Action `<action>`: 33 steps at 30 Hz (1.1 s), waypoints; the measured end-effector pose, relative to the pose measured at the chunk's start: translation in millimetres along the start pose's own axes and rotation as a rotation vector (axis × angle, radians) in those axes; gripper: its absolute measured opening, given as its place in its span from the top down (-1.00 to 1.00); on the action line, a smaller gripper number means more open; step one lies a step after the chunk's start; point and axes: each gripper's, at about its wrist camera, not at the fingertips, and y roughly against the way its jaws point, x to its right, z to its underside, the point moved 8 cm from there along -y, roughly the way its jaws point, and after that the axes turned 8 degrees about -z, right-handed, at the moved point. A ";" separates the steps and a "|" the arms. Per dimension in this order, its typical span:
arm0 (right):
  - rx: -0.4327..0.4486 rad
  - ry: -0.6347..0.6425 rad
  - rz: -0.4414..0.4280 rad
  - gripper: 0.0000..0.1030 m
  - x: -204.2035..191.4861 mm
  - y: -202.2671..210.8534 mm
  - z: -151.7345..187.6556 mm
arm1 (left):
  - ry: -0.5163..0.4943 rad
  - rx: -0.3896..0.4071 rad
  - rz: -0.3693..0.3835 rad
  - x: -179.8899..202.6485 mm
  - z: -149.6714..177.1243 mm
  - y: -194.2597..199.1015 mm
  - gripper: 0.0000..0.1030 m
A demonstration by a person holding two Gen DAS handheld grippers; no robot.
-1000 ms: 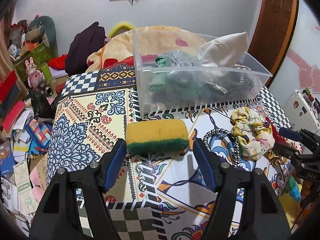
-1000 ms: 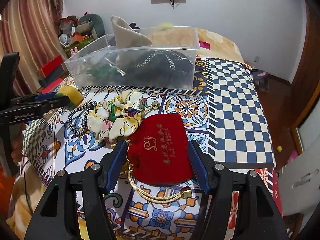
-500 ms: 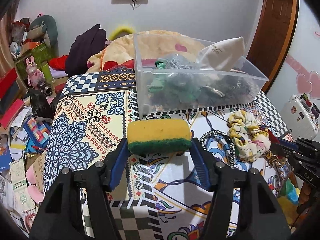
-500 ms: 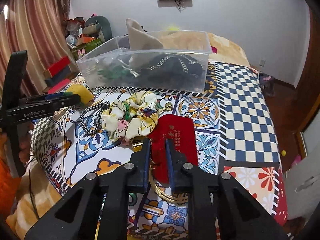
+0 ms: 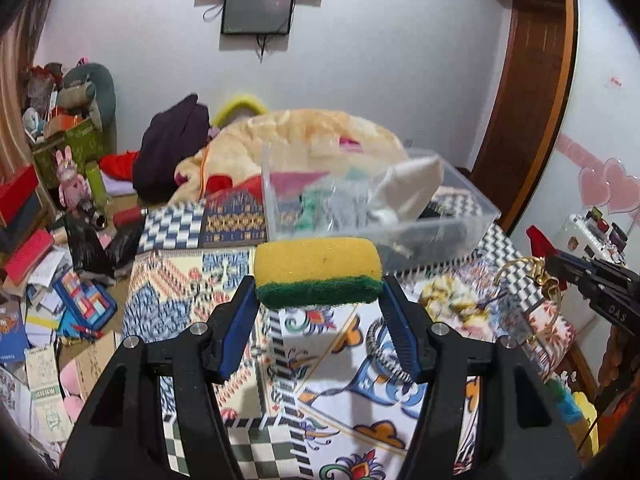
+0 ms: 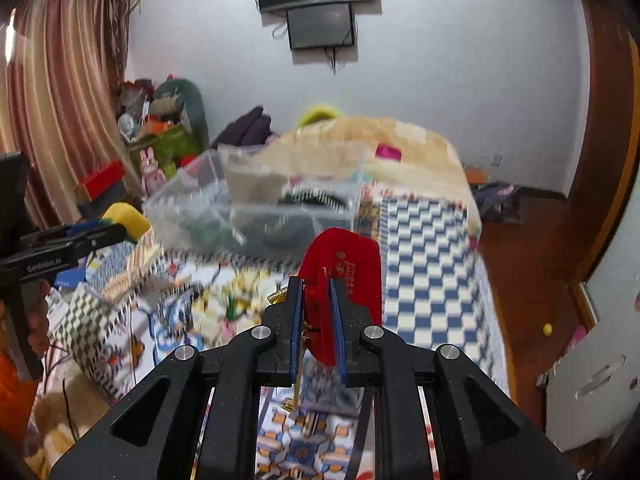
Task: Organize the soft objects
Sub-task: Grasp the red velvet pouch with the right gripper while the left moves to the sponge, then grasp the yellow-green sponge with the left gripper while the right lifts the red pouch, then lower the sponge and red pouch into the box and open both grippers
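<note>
Left hand-held gripper (image 5: 318, 300): now clamped on yellow-green rectangular foam sponge (image 5: 318, 274), lifted. Right hand-held gripper (image 6: 316, 304): pinched shut on red velvet drawstring pouch (image 6: 344, 280), raised. Both bound for far clear plastic bin (image 5: 460, 224).

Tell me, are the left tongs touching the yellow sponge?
Touching. The left wrist view shows the left tongs with both blue pads pressed against the ends of the sponge, holding it above the patterned cloth.

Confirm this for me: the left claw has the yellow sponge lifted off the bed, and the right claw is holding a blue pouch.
One detail is off: the pouch is red, not blue, as the right wrist view shows, pinched in the right claw. The rest stands: the left claw holds the sponge clear of the bed.
</note>
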 end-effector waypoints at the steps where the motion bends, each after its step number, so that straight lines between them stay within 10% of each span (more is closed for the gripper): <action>1: 0.017 0.007 0.002 0.76 -0.5 1.8 -7.4 | -0.001 0.015 0.001 0.8 -5.9 2.8 -0.19; 18: 0.198 0.052 -0.025 0.76 -22.2 -18.5 -93.7 | -0.023 0.049 0.027 26.0 -56.3 -25.7 -0.19; 33: 0.016 0.038 -0.017 0.76 -17.8 -101.4 -77.3 | -0.005 -0.045 0.029 38.6 -55.0 -84.7 -0.19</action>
